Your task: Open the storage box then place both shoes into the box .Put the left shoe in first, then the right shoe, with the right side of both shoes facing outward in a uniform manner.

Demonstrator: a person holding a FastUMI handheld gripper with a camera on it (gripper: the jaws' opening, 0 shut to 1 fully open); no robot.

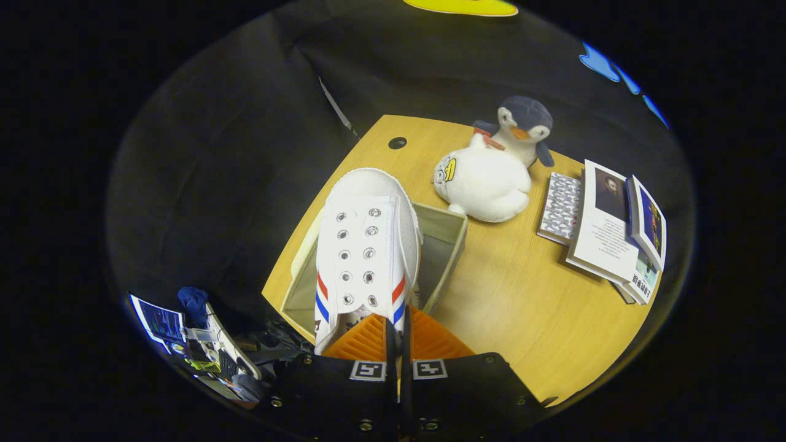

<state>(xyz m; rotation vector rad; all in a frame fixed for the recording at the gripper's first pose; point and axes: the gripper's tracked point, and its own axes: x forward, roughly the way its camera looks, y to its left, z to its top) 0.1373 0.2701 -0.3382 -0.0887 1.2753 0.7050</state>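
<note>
A white sneaker (pixel 367 245) with red and blue side stripes and no laces hangs toe-forward just ahead of my gripper (pixel 398 328). Both fingers are pressed together on the shoe's rear collar, so the gripper is shut on it. The shoe is held above an open beige fabric storage box (pixel 451 242) standing on the wooden table (pixel 522 307). The shoe hides most of the box's inside, and only the grey lining on the right side of the box shows. I cannot tell whether another shoe lies in the box.
Beyond the box sit a white plush duck (pixel 485 181) and a penguin plush (pixel 522 126). A stack of books (pixel 605 230) lies to the right. A cable hole (pixel 397 143) marks the table's far corner. Clutter lies off the table's left edge (pixel 209 344).
</note>
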